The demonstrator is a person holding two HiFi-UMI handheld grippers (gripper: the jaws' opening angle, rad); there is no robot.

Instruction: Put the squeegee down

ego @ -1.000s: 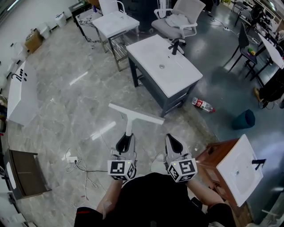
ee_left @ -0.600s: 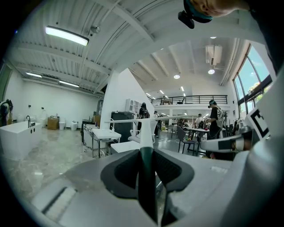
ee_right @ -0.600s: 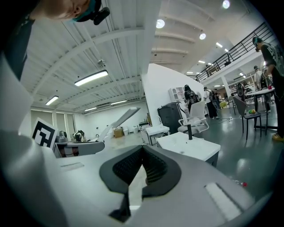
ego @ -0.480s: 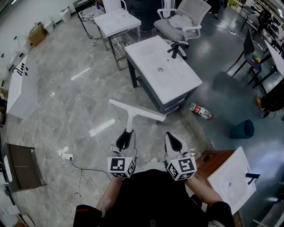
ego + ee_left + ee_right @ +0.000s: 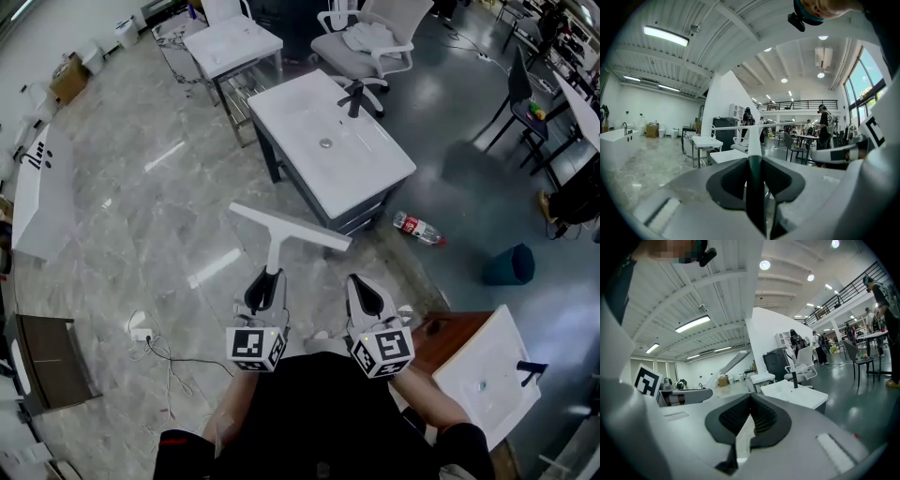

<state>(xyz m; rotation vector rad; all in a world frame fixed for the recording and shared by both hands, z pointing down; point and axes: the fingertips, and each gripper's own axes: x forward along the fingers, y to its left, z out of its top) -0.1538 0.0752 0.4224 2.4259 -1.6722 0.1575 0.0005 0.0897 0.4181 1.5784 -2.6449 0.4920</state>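
Squeegee (image 5: 277,246) gripped, handle between left gripper (image 5: 265,287) jaws

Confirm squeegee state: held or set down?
Held, not set down. The left tool is shut on the squeegee handle; the left gripper view shows the handle clamped in it, blade out in the air.

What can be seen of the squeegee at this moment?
The squeegee is T-shaped: a long, straight white blade bar across a white neck that runs into a dark green handle. It looks like plastic. It hangs in the air above the marbled floor, roughly level, with the blade end pointing away from the person toward the white sink cabinet. The left gripper is clamped on the dark handle; nothing else touches it.
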